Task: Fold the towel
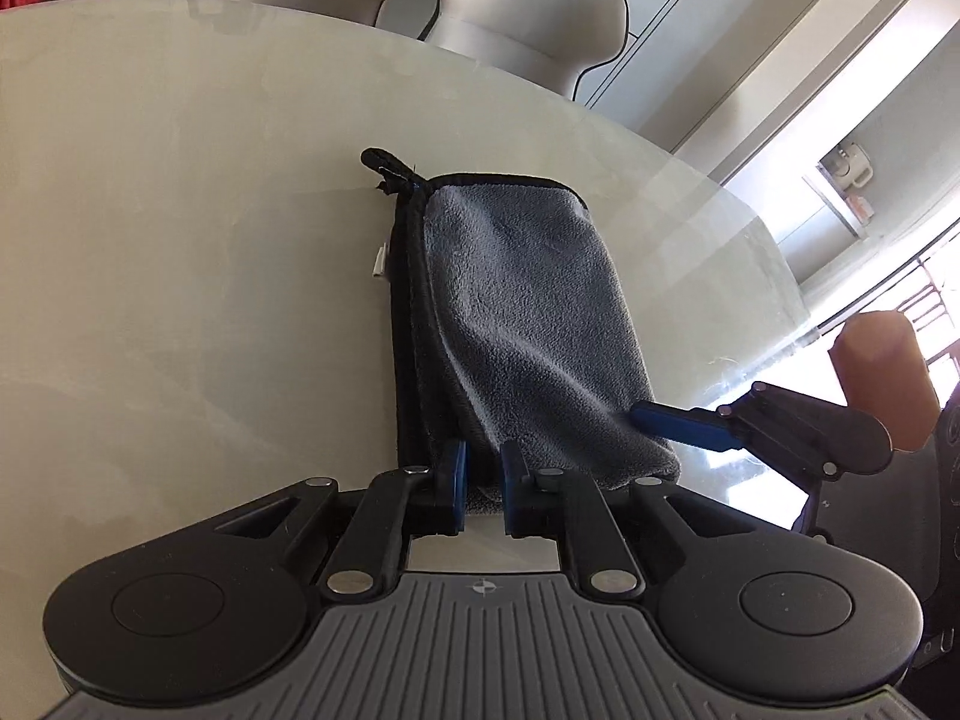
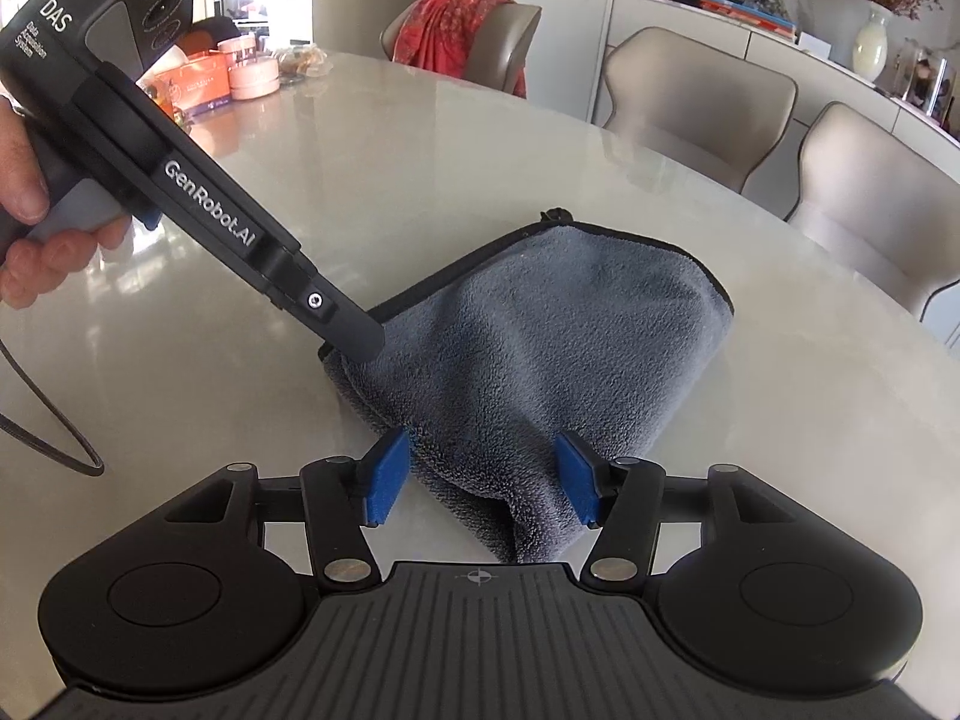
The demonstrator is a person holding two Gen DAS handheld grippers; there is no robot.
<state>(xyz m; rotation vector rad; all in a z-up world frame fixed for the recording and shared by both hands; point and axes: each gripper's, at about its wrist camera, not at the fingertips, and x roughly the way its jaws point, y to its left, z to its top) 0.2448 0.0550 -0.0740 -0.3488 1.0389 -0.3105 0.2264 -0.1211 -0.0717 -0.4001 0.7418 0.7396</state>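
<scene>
1. The left gripper (image 1: 483,483) is set at the near left edge of the grey towel (image 1: 522,300). Its blue pads are drawn narrow, and the black-trimmed, layered edge is caught between them.
2. The right gripper (image 2: 480,477) is placed at the near right corner. Its pads stand about halfway apart, and the bunched plush cloth fills the gap and touches both, so the hold is judged to be loose rather than a firm pinch.
3. A ridge is seen in the cloth running from the middle of the towel toward the right gripper. This suggests that the corner is kept slightly raised while the left edge is pinned.
4. The two near corners are probably held this way so that the near end can be carried over to the far end for another fold. That fold is not yet made.
5. The towel is already doubled lengthwise. It lies on the pale glossy table (image 1: 180,240), near its front, with the long side running away from the grippers.
6. The hanging loop (image 1: 384,165) is left at the far left corner, flat on the table.
7. The person's hand (image 2: 36,204) is seen on the left gripper's handle, at the left.
8. Beige chairs (image 2: 696,84) stand beyond the far rim, well apart from the towel.
</scene>
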